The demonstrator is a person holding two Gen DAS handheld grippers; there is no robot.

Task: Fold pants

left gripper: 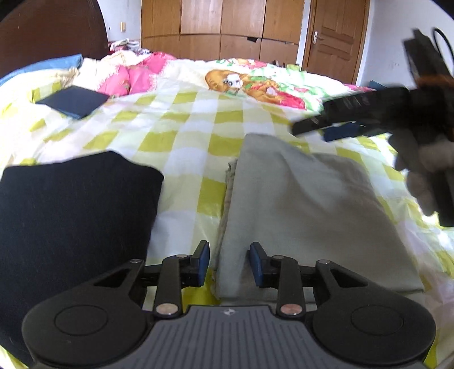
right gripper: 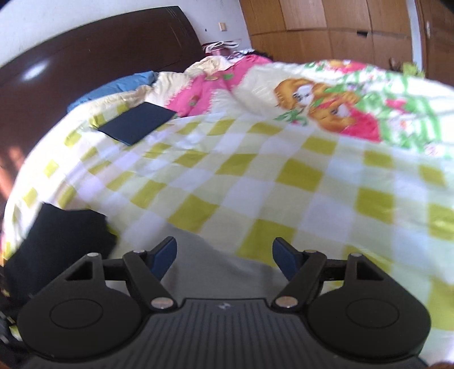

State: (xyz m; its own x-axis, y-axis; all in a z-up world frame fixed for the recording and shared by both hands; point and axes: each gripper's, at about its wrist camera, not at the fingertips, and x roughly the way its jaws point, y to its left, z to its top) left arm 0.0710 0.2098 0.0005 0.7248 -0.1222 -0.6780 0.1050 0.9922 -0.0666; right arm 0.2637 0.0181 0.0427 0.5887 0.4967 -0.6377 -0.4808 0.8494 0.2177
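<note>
Folded grey-beige pants (left gripper: 306,215) lie on the checked bedspread (left gripper: 184,136), right of centre in the left wrist view. My left gripper (left gripper: 229,262) is open and empty, its fingers straddling the pants' near left edge. My right gripper (left gripper: 320,127) shows blurred in the air above the pants' far right corner. In the right wrist view my right gripper (right gripper: 224,257) is open and empty, above a grey part of the pants (right gripper: 215,272).
A folded black garment (left gripper: 65,221) lies left of the pants; it also shows in the right wrist view (right gripper: 59,247). A dark blue flat book (left gripper: 73,100) lies further back left. Pink bedding (left gripper: 136,76), a headboard (right gripper: 85,56) and wardrobes (left gripper: 221,25) stand behind.
</note>
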